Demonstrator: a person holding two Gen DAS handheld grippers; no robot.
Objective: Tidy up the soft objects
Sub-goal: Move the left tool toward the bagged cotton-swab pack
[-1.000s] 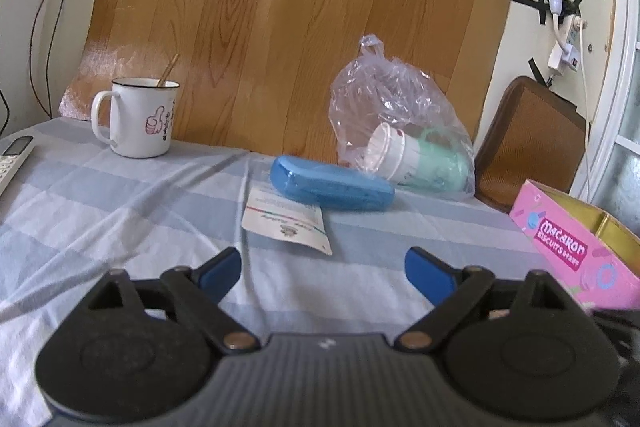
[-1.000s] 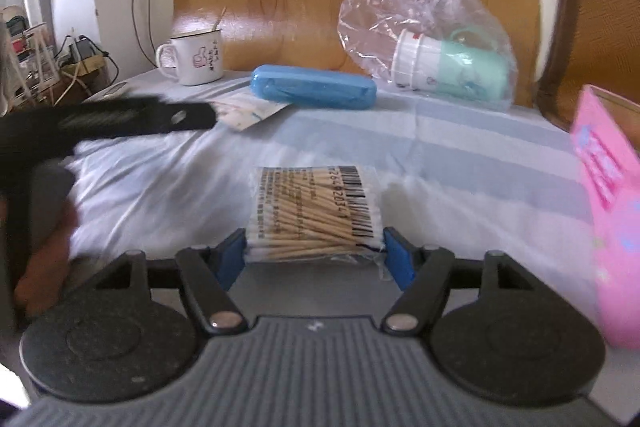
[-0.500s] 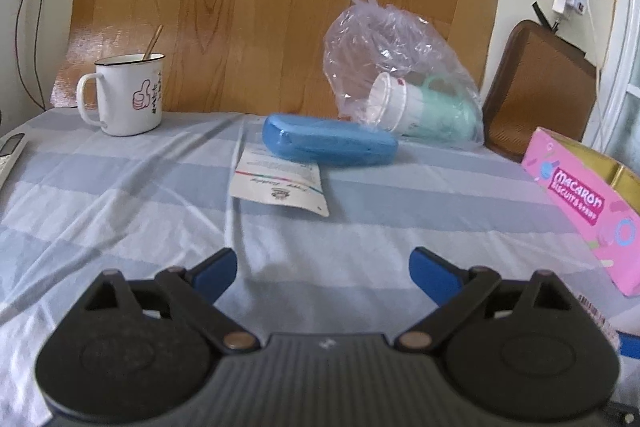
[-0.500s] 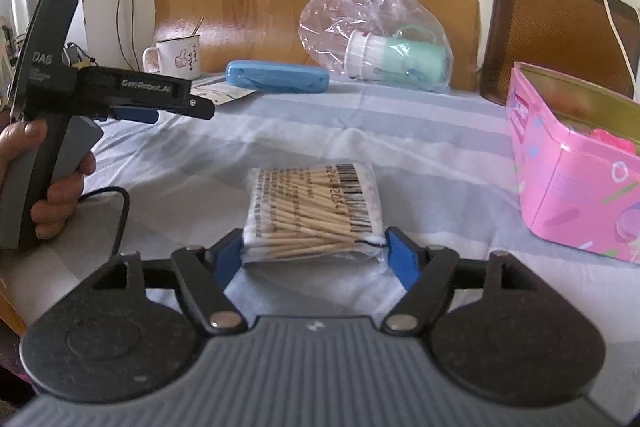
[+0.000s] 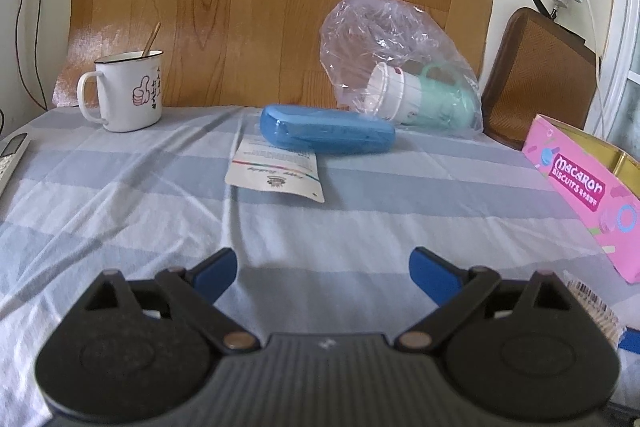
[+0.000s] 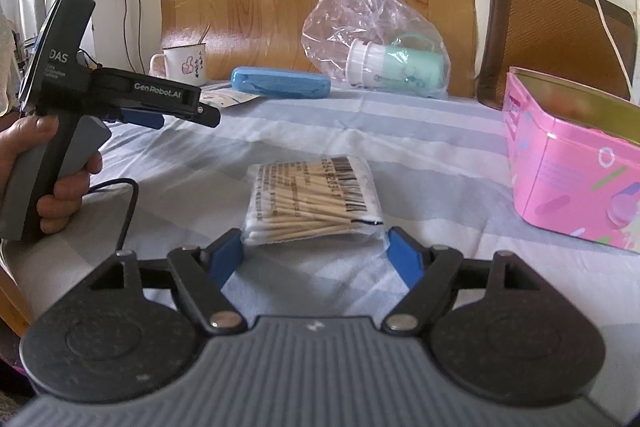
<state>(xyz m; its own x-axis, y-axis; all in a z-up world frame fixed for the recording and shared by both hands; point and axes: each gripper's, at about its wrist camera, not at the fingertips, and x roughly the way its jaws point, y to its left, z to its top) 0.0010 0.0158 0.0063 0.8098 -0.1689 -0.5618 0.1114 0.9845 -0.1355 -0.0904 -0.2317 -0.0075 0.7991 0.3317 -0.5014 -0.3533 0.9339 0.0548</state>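
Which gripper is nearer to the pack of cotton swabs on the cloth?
Right. The right gripper has just been opening, its fingers flanking the pack of cotton swabs. The left gripper hovers open, the pack off to its right.

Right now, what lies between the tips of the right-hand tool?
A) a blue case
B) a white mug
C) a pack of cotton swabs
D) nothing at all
C: the right gripper has the pack of cotton swabs lying on the cloth between its blue tips; its jaws have just been opening and stand apart from the pack. The blue case and mug sit far back.
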